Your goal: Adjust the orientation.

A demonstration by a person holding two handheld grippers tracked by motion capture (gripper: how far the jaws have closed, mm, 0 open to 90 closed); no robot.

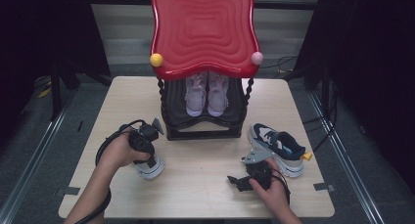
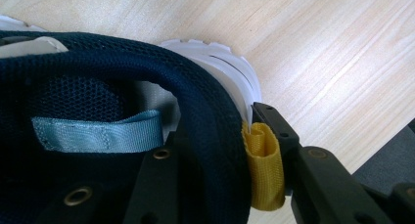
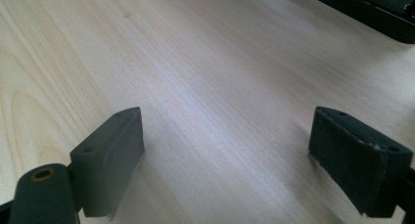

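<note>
At the left of the high view, the left gripper [image 1: 147,158] comes down onto a navy and white sneaker [image 1: 149,168] that rests on the wooden table [image 1: 205,185], near its front left part. In the left gripper view its jaws pinch the heel of this sneaker [image 2: 122,101]: one jaw sits inside the shoe against the dark mesh lining, the other outside, pressing on the yellow pull loop [image 2: 264,170] at the back, so the padded collar is clamped between them. A pale blue fabric loop [image 2: 98,133] lies inside the shoe, and the white ridged sole [image 2: 230,70] shows beyond the collar

Toward the middle, at the far edge of the table, stands a black shoe rack [image 1: 203,121] with a red wavy top [image 1: 203,31]; a pair of pinkish sneakers [image 1: 207,94] sits side by side on its shelf, toes toward the person

Further right, a second navy and white sneaker [image 1: 276,148] lies on the table, just right of the rack, with a yellow loop at its heel. In front of it the right gripper [image 1: 240,181] rests low over the table; in the right gripper view its jaws stand spread wide with only bare wood between them
</note>
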